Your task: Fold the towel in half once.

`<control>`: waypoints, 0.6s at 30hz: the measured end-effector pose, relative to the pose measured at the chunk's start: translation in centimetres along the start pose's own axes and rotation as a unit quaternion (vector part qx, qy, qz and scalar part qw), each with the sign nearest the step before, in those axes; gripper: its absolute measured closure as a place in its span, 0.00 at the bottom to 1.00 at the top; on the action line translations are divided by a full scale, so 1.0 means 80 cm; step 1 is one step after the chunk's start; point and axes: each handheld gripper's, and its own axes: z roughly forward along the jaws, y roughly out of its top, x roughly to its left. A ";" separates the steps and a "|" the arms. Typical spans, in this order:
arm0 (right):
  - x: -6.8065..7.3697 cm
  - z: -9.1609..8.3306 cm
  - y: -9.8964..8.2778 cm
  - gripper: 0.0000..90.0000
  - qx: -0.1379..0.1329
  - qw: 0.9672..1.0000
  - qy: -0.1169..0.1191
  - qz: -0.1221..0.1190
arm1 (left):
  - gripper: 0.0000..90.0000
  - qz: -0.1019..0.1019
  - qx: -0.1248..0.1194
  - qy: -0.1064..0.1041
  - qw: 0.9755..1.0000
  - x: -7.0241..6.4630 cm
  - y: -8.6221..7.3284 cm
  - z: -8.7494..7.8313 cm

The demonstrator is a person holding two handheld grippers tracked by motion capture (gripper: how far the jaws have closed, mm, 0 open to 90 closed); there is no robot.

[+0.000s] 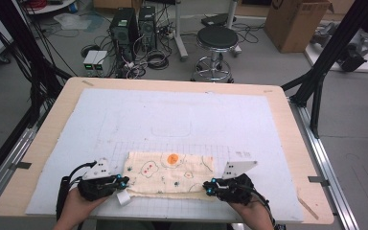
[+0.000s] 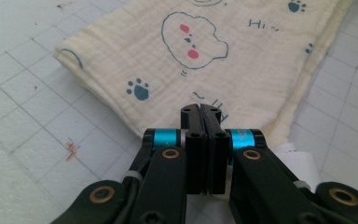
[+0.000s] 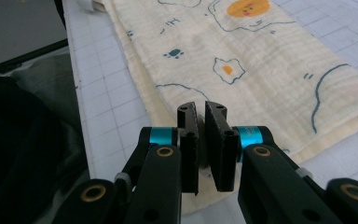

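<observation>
- My left gripper sits at the near left corner of the folded cloth; in the left gripper view its jaws are pressed flat together over the cloth's near edge, and I cannot tell whether any fabric is pinched between them.
- My right gripper is at the cloth's near right corner; the right gripper view shows its jaws a narrow gap apart, with the cloth's edge beneath and around them, though I cannot tell if they grip it.
- The high view shows both my hands, the left hand and the right hand, each at one near corner of the cloth, with a grey plate on top of each gripper.
- A small white tag sticks out just beside the cloth's left corner, clearer in the left gripper view than from above.
- The cloth lies flat on the white gridded mat, close to its near edge; it is cream with paw prints, outlined blobs and an orange spot.
- The left gripper view alone shows "Hi" lettering and a small orange mark on the mat left of the cloth.
- Past the cloth, the mat covers most of the wooden table.
- Beyond the table, the high view has a black stool, computer towers and a cardboard box on the floor.
</observation>
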 end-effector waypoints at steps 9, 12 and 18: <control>0.006 -0.008 0.000 0.94 -0.005 1.000 0.001 -0.006 | 0.98 -0.008 -0.023 -0.002 1.000 0.000 0.001 -0.009; 0.008 -0.010 -0.002 0.94 0.004 1.000 0.004 -0.003 | 0.98 -0.005 -0.020 -0.006 1.000 -0.001 0.000 -0.009; 0.010 0.000 -0.009 0.94 0.034 0.999 0.019 -0.005 | 0.98 -0.005 -0.014 -0.008 1.000 -0.001 -0.002 -0.009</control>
